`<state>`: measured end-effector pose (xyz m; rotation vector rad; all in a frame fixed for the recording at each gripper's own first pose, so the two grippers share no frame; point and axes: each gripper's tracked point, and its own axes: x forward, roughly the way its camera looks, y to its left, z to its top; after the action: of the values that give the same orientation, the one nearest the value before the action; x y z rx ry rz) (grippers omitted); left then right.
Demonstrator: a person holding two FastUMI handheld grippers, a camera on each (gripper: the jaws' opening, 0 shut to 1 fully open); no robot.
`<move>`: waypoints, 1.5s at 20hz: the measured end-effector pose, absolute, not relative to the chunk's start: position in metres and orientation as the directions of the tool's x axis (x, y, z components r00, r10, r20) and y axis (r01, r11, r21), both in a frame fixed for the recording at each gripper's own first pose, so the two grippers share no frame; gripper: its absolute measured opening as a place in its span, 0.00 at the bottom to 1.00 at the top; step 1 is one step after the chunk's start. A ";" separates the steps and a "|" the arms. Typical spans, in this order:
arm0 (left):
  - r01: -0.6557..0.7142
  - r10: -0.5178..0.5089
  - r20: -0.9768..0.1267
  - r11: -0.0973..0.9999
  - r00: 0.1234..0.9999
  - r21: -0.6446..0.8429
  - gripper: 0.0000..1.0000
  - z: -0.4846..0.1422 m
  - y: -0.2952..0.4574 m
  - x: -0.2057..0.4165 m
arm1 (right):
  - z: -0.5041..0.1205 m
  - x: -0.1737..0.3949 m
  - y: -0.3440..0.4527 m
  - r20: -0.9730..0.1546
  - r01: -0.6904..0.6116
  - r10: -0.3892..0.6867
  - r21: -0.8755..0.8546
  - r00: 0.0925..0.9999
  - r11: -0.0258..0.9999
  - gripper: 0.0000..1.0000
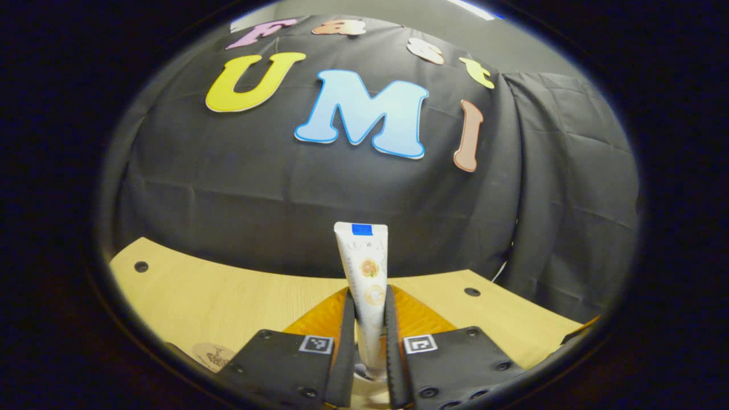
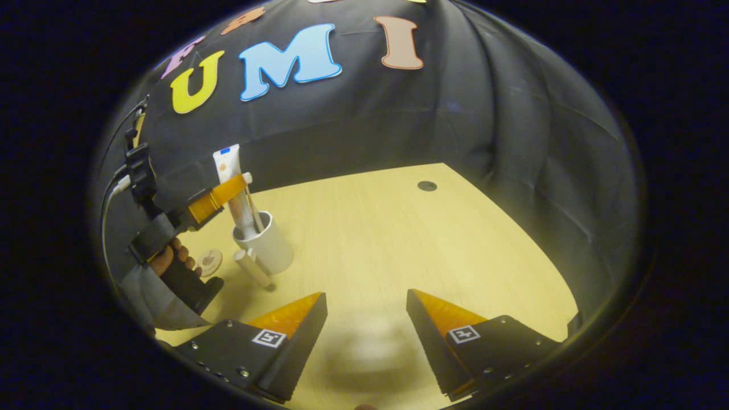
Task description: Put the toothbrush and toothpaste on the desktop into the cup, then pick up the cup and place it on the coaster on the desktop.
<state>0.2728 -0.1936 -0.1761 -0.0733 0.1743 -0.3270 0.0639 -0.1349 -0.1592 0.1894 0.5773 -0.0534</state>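
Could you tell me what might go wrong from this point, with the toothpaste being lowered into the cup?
1. The left hand-held gripper is shut on the toothpaste, whose lower end is in the cup. A sideways pull could tip the cup.
2. The toothbrush leans in the cup beside the tube, so the tube could knock it out.
3. The coaster lies close to the cup, near the hand. The hand could nudge it.

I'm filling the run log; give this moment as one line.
left gripper: shut on white toothpaste tube, upright in white cup | right gripper: open | round coaster: bare
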 end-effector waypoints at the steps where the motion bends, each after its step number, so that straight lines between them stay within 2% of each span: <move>1: 0.318 -0.332 -0.165 0.942 0.929 -0.105 0.39 -0.175 -0.194 0.271 | -0.158 0.065 -0.133 -0.546 0.104 0.006 0.170 0.838 0.980 0.88; 2: 0.329 -0.346 -0.165 0.936 0.924 -0.122 0.39 -0.175 -0.195 0.268 | -0.158 0.066 -0.132 -0.545 0.104 0.009 0.175 0.838 0.979 0.88; 3: 0.336 -0.355 -0.162 0.932 0.921 -0.136 0.43 -0.169 -0.196 0.265 | -0.158 0.067 -0.130 -0.545 0.103 0.012 0.180 0.838 0.978 0.88; 4: 0.340 -0.361 -0.161 0.930 0.919 -0.142 0.52 -0.167 -0.196 0.263 | -0.159 0.069 -0.126 -0.547 0.100 0.016 0.182 0.837 0.978 0.88; 7: 0.339 -0.356 -0.160 0.932 0.920 -0.127 0.92 -0.157 -0.191 0.255 | -0.158 0.076 -0.114 -0.546 0.082 0.036 0.190 0.837 0.978 0.88; 8: 0.334 -0.352 -0.155 0.934 0.923 -0.128 0.95 -0.153 -0.188 0.252 | -0.158 0.076 -0.110 -0.544 0.073 0.045 0.194 0.838 0.978 0.88; 17: 0.239 -0.251 -0.106 0.965 0.962 -0.110 0.98 -0.105 -0.128 0.220 | -0.144 0.100 -0.058 -0.522 -0.048 0.136 0.179 0.842 0.983 0.88; 19: 0.222 -0.231 -0.082 0.969 0.969 -0.110 0.97 -0.093 -0.115 0.212 | -0.141 0.106 -0.044 -0.518 -0.080 0.158 0.170 0.841 0.982 0.88; 20: 0.209 -0.217 -0.081 0.973 0.973 -0.099 0.92 -0.091 -0.107 0.209 | -0.140 0.107 -0.037 -0.517 -0.096 0.168 0.163 0.839 0.982 0.88; 21: 0.199 -0.207 -0.082 0.976 0.975 -0.089 0.97 -0.091 -0.101 0.206 | -0.139 0.110 -0.030 -0.520 -0.111 0.177 0.157 0.836 0.981 0.88; 22: 0.190 -0.197 -0.084 0.978 0.977 -0.085 0.93 -0.089 -0.096 0.203 | -0.140 0.112 -0.023 -0.524 -0.128 0.189 0.151 0.830 0.980 0.88; 23: 0.181 -0.188 -0.084 0.980 0.979 -0.086 0.97 -0.087 -0.090 0.199 | -0.140 0.116 -0.015 -0.528 -0.148 0.202 0.144 0.825 0.979 0.88; 30: 0.104 -0.117 -0.120 0.989 0.986 -0.107 0.97 -0.092 -0.044 0.169 | -0.159 0.135 0.019 -0.619 -0.242 0.213 0.039 0.756 0.970 0.88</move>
<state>0.1694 -0.0438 -0.0924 -0.1006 0.1264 -0.1110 0.1355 0.0192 -0.1586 -0.0445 0.6688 0.2479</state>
